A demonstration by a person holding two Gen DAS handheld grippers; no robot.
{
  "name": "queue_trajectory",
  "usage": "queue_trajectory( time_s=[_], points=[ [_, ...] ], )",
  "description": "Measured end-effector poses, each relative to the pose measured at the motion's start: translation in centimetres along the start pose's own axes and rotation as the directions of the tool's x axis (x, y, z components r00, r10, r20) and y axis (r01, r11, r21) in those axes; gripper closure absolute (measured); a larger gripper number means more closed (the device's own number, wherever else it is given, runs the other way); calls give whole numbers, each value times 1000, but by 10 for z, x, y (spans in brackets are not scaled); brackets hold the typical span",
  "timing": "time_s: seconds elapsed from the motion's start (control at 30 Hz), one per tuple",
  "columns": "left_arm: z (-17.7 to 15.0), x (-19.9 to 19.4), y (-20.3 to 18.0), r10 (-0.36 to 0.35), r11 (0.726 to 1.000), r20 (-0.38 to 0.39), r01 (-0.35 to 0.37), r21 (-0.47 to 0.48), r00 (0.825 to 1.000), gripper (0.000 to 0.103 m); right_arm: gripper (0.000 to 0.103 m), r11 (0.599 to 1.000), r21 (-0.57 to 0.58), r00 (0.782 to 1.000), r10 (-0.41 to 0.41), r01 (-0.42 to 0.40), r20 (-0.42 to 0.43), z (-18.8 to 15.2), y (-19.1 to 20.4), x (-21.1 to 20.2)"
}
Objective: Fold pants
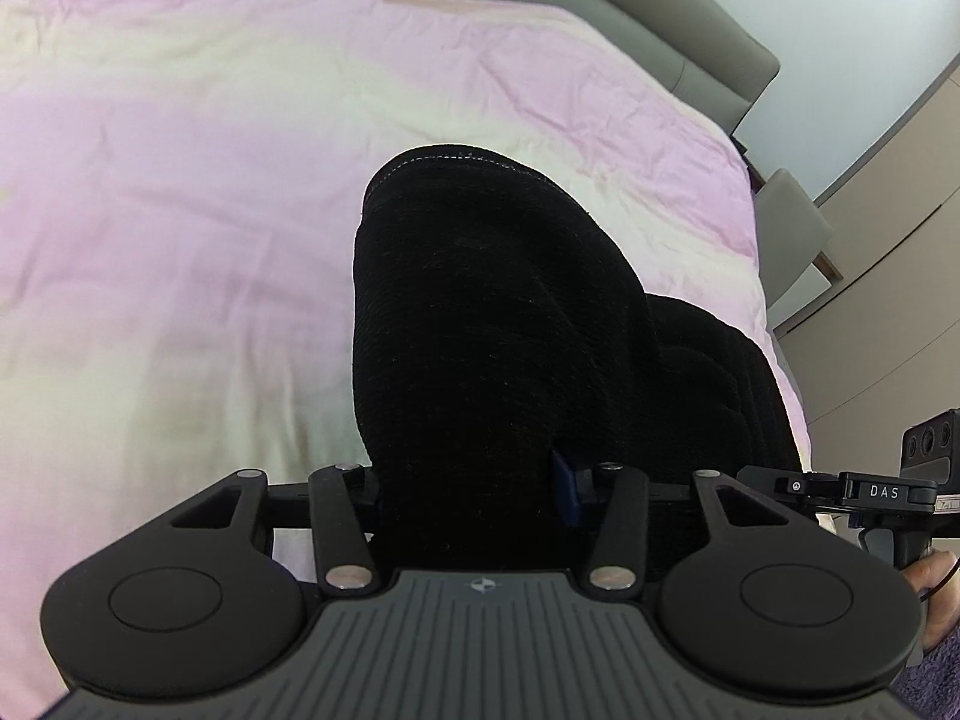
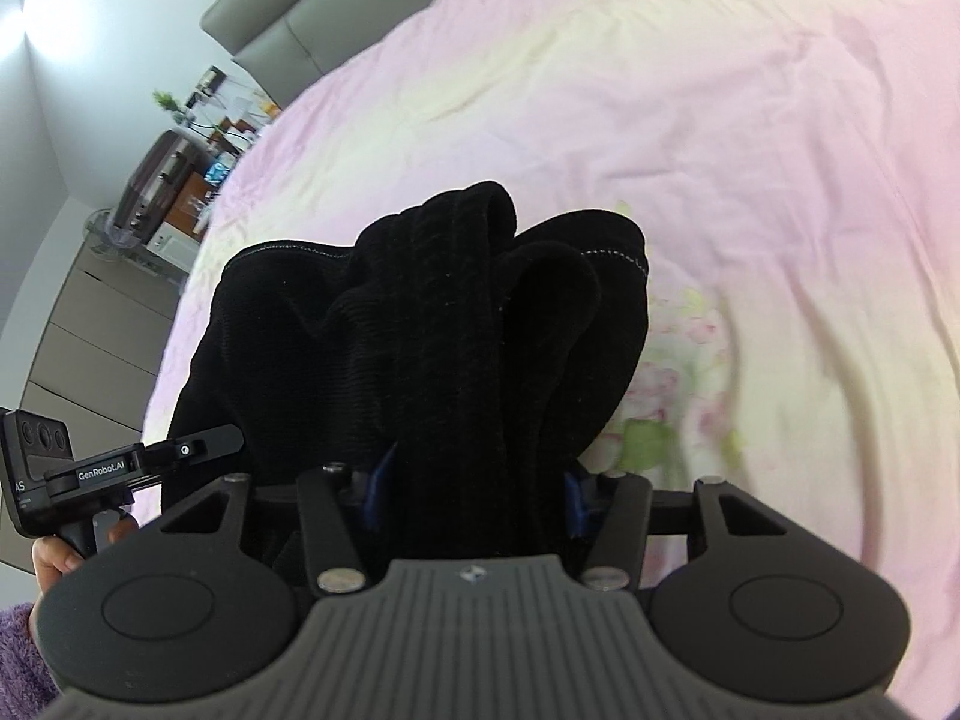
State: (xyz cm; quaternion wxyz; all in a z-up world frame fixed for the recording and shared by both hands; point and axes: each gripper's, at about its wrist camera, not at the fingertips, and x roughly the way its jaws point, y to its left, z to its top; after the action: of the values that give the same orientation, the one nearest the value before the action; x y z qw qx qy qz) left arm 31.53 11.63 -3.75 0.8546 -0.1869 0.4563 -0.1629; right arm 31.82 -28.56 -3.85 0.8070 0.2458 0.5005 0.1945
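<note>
The black pants hang in a bunch above the pink bed sheet. My left gripper is shut on the pants, and the cloth fills the space between its blue pads. In the right wrist view the pants hang in thick folds with a stitched hem showing. My right gripper is shut on them too, with the cloth packed between its blue pads. Each gripper shows at the edge of the other's view, close beside it.
The pink and cream sheet covers the whole bed. A grey headboard stands at the far end. A cluttered bedside table and grey cabinets stand beside the bed.
</note>
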Motion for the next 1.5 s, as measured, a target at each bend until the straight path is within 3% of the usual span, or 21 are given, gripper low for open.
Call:
queue_trajectory(
  time_s=[0.23, 0.5, 0.73, 1.03, 1.27, 1.5],
  points=[
    [13, -98, 5, 74, 993, 42, -77, 88, 996, 49, 53, 996, -11, 995, 92, -91, 48, -30, 82, -17],
    [7, -156, 53, 163, 973, 39, -167, 157, 986, 48, 53, 981, 28, 981, 189, -191, 50, -92, 161, 32],
    [-16, -141, 137, 166, 982, 2, -166, 86, 986, 48, 53, 984, 0, 984, 176, -176, -15, -128, 190, 104],
    [-32, -76, 223, 120, 993, -47, -120, -9, 992, 48, 53, 996, -56, 995, 62, -66, -78, -131, 196, 185],
    [-45, -46, 258, 118, 993, -82, -119, -3, 990, 43, 51, 999, -54, 988, -3, -5, -152, -136, 174, 225],
    [-41, -52, 248, 142, 989, -88, -144, -21, 986, 36, 45, 997, -72, 983, -25, 12, -181, -129, 178, 233]
  ],
)
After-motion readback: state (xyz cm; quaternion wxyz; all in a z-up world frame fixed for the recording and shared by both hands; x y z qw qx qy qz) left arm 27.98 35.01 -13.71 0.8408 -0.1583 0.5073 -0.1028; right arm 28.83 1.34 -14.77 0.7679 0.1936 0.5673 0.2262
